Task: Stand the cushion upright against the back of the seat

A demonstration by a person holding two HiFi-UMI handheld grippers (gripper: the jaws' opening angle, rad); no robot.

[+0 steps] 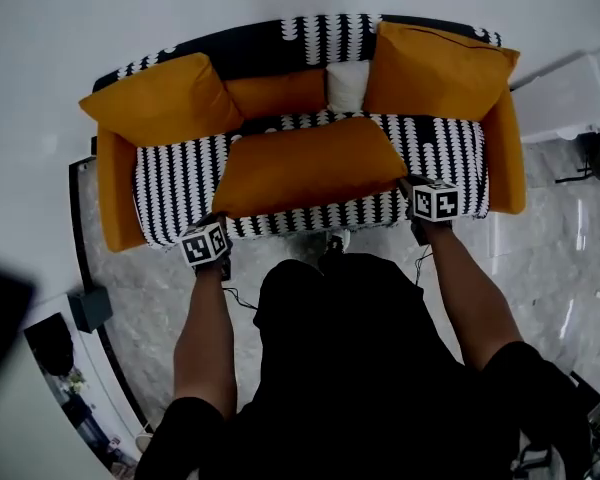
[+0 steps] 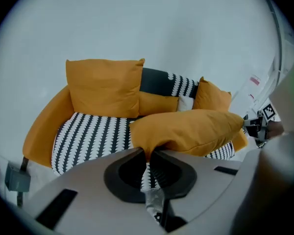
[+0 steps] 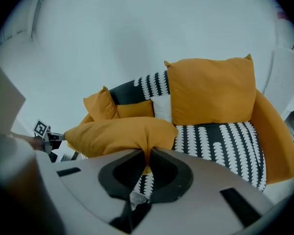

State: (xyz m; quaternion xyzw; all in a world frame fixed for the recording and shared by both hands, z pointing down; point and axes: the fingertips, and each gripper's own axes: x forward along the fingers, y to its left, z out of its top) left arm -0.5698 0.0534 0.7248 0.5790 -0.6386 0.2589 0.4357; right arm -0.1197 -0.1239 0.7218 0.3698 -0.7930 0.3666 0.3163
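Cushion (image 1: 305,163) corners buried in left tongs (image 2: 147,153), right tongs (image 3: 148,153)

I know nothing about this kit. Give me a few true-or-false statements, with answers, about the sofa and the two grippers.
1. The left gripper and the right gripper both pinch the same orange cushion. True.
2. The orange cushion stands upright against the back. False: it lies nearly flat over the seat, held by its two front corners.
3. A small white cushion sits in the middle at the back. True.
4. The seat is plain grey. False: it is black with a white pattern.
5. Two upright cushions, also orange, lean at the ends of the sofa back. True.
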